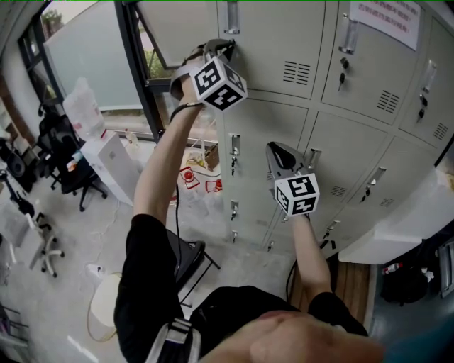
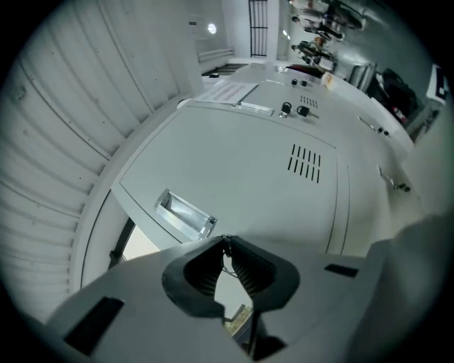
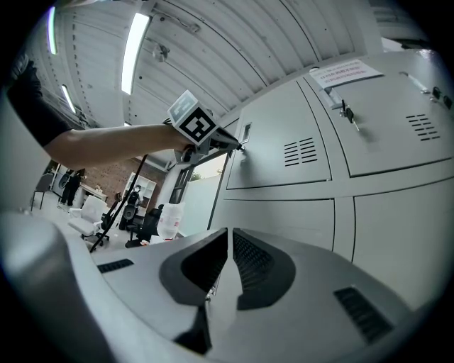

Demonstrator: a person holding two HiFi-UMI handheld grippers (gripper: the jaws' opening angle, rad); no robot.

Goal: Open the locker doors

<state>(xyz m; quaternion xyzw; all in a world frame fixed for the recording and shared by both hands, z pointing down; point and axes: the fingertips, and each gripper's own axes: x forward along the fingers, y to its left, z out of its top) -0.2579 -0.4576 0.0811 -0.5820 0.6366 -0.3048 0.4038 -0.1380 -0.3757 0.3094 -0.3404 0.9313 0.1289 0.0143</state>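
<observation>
A bank of grey lockers [image 1: 333, 135] fills the wall, all doors closed. My left gripper [image 1: 228, 47] is raised to the left edge of an upper door [image 1: 280, 49], just under its recessed handle [image 1: 231, 18]. In the left gripper view the jaws [image 2: 226, 239] are pinched on a small metal piece with a wire ring, seemingly the door's key, beside the handle [image 2: 184, 215]. My right gripper [image 1: 272, 147] hangs lower, a little off a middle door [image 1: 259, 163]. It is shut [image 3: 228, 230] with nothing between the pads. The right gripper view also shows the left gripper [image 3: 237, 145] at that door.
A dark window frame [image 1: 135, 71] stands left of the lockers. Office chairs [image 1: 67, 166], a white box [image 1: 106, 159] and a black stool [image 1: 188, 259] are on the floor. Other doors carry keys [image 1: 343, 71] and a paper notice [image 1: 386, 18]. A white ledge [image 1: 397, 230] juts out at the right.
</observation>
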